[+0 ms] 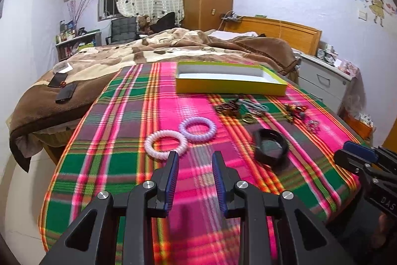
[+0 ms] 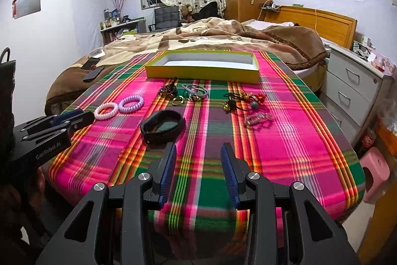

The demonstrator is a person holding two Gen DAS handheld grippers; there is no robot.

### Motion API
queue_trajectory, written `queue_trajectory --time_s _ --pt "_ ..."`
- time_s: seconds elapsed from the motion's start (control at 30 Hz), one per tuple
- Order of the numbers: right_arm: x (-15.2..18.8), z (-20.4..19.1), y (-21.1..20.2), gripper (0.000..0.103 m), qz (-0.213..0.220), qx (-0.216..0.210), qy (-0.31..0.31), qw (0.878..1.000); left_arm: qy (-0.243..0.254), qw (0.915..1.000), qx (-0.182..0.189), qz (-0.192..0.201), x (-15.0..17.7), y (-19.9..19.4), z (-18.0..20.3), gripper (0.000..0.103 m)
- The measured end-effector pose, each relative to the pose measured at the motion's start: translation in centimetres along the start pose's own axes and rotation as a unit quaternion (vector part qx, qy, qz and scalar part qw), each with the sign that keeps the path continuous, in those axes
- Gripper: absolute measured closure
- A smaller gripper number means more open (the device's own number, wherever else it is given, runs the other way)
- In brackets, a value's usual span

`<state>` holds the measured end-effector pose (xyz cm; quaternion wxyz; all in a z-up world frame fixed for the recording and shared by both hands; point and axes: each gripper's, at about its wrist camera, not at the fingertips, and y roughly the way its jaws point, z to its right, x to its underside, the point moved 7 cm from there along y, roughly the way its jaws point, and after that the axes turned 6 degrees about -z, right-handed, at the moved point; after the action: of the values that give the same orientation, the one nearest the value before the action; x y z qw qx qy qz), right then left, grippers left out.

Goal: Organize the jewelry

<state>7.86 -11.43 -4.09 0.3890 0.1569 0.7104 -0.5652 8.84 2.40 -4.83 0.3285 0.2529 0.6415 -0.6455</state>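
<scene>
Nothing is picked yet: the left gripper (image 1: 194,160) and right gripper (image 2: 198,153), both wide and empty, hover short of the black bracelet (image 2: 162,126), likely first into the bare yellow box (image 2: 202,71).

Plaid cloth (image 2: 285,140), yellow box (image 2: 202,71), scattered jewelry (image 2: 244,101)

Right hand-held gripper (image 2: 198,165) gapes above plaid cloth (image 2: 285,131), near black bracelet (image 2: 162,127).
</scene>
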Motion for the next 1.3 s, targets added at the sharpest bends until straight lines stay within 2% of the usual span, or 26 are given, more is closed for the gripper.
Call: queue_trajectory --time_s 0.27,0.47,0.63,0.83,1.17,1.23,1.3 --pt "-2.2 -0.7 2.2 0.065 -0.02 -0.033 0.011 0.999 -0.023 0.999 -0.026 -0.026 -1.9 2.4 -3.2 0.076" --pt "-3.2 -1.1 4.8 0.065 -0.055 -0.057 0.03 0.996 -0.036 0.9968 -0.034 -0.063 -2.4 4.6 -4.9 0.076" --pt "-3.6 -1.3 6.6 0.065 -0.089 -0.058 0.041 0.994 -0.035 0.9946 -0.032 -0.092 -2.2 6.2 -5.0 0.076" --pt "-3.5 -1.6 8.4 0.065 -0.124 -0.046 0.036 0.991 -0.036 0.9929 -0.035 -0.108 -2.5 7.2 -5.2 0.076" --pt "-3.5 -1.8 9.4 0.091 -0.154 -0.029 0.021 0.987 -0.02 0.9904 -0.056 -0.124 -2.7 8.2 -5.0 0.076" --pt "-3.6 -1.9 9.5 0.094 -0.155 -0.029 0.018 0.987 -0.016 0.9905 -0.058 -0.124 -2.8 8.3 -5.0 0.086" --pt "-3.6 -2.0 9.4 0.095 -0.154 -0.03 0.014 0.987 -0.013 0.9906 -0.056 -0.124 -2.8 8.2 -4.9 0.092"
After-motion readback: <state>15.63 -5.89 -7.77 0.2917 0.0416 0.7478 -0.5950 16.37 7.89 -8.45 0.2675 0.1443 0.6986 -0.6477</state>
